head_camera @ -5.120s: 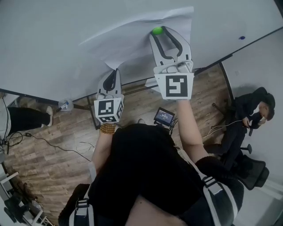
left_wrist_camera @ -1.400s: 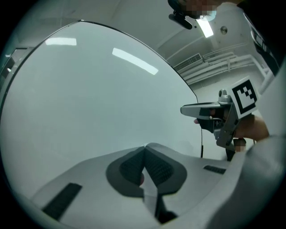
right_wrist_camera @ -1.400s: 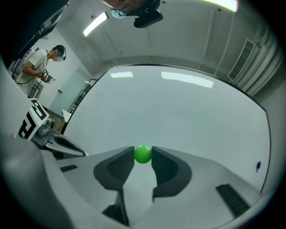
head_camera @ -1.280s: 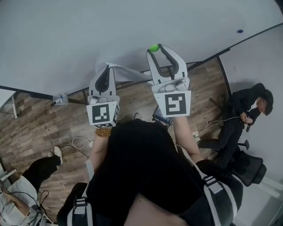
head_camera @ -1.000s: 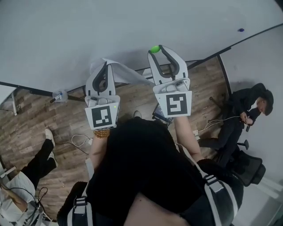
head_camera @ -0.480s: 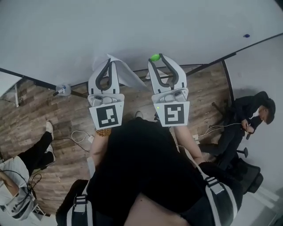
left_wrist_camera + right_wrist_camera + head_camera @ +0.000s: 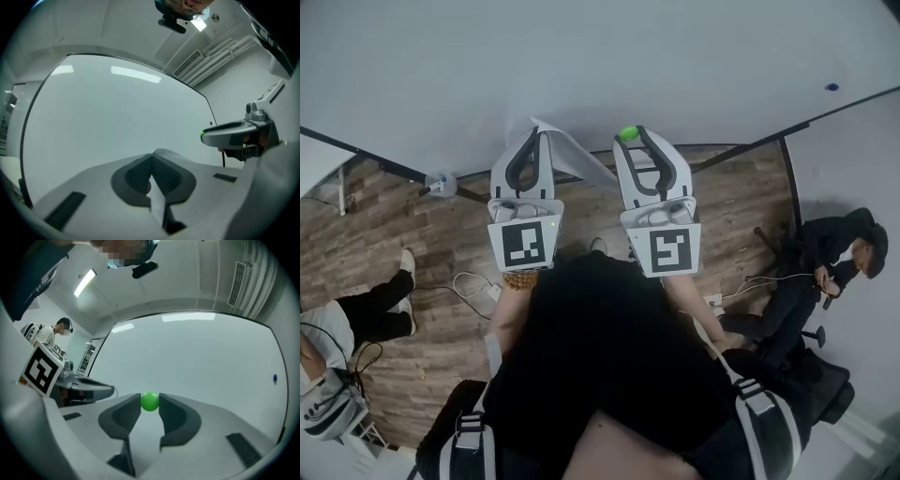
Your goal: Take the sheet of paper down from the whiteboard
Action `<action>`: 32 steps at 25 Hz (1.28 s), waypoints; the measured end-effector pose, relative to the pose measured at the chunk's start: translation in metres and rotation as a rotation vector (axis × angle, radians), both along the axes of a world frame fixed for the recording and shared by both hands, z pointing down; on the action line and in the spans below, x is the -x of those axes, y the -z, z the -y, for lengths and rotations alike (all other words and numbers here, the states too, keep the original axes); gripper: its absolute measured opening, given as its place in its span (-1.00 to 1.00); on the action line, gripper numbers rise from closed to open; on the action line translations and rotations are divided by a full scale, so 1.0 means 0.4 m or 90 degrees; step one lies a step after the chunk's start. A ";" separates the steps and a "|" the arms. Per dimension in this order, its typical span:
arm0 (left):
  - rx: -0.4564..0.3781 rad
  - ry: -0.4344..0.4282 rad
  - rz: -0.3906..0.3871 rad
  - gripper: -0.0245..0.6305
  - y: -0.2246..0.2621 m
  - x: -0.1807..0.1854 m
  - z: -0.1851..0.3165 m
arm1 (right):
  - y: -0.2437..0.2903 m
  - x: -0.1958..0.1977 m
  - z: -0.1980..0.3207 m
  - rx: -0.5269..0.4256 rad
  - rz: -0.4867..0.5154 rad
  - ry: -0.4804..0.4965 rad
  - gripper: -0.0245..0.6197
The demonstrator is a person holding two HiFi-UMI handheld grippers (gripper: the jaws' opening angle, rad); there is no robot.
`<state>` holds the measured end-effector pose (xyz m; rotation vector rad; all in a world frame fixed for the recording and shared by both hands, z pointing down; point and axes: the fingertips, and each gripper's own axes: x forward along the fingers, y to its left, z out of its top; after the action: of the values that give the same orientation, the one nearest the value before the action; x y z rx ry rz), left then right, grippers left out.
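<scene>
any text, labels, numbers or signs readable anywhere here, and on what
No readable words, numbers or brands in any view.
Left gripper's cube and right gripper's cube: black-and-white square markers, patterns only, no letters.
Whiteboard: blank but for a small blue dot.
Sheet of paper: no print visible.

- An office or meeting room (possibly a lab's work corner).
- A large whiteboard (image 7: 581,56) fills the wall ahead of the right gripper (image 7: 630,137).
- Below it lies a wood-plank floor (image 7: 403,225) with loose cables (image 7: 473,281).
- Off to its right are a seated person (image 7: 825,267) and an office chair (image 7: 830,370).
- Above it is a ceiling strip light (image 7: 85,282).
</scene>
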<state>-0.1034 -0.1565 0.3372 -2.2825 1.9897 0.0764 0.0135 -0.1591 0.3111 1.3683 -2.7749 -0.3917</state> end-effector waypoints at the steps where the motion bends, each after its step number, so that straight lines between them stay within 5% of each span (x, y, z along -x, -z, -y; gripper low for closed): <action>1: 0.004 0.000 0.000 -0.91 -0.005 0.002 0.001 | -0.002 0.002 0.000 0.002 0.005 0.002 -0.56; 32: 0.044 -0.021 0.036 -0.91 -0.037 -0.038 0.060 | -0.015 -0.070 0.023 0.014 -0.039 -0.004 -0.56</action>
<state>-0.0882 -0.1806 0.3520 -2.3312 1.9574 -0.0550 0.0415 -0.1684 0.3172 1.3358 -2.7177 -0.3958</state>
